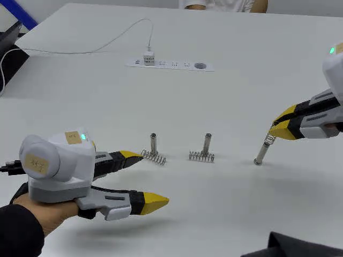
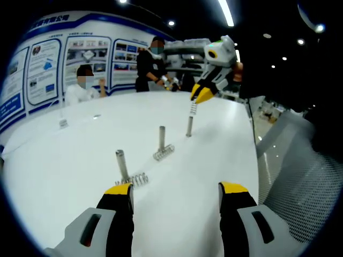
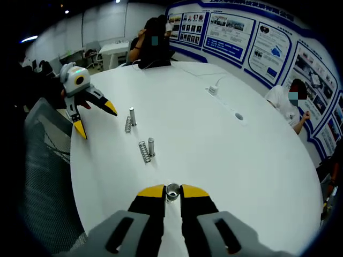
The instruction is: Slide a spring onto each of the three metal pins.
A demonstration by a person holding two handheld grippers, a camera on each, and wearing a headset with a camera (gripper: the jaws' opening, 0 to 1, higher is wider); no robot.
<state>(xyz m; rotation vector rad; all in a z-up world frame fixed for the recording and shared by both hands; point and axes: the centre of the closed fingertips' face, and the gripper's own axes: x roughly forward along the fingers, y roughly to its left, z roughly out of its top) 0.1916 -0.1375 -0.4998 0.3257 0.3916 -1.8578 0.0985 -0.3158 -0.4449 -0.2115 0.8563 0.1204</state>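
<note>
Yellow-tipped right claw (image 1: 275, 129) grips a spring (image 1: 269, 138) atop the tilted pin (image 1: 261, 153) (left claw (image 1: 153, 178) gapes).

White table (image 1: 241, 91) in front of me. Power strip (image 1: 170, 65) lies flat on its far half. White charger (image 1: 149, 58) plugged in at the strip's left end; its cable (image 1: 96, 50) trails off left of the strip. Seated person (image 1: 222, 5) beyond the strip, at the table's edge. Wall posters (image 3: 230, 27) behind the strip.

The white worktop (image 1: 225, 43) is large and rounded, and it carries a power strip (image 1: 169, 65) with a white cable (image 1: 150, 35). Blue-and-white posters (image 3: 252, 37) cover the wall. Long ceiling lights (image 2: 225, 12) shine above.
</note>
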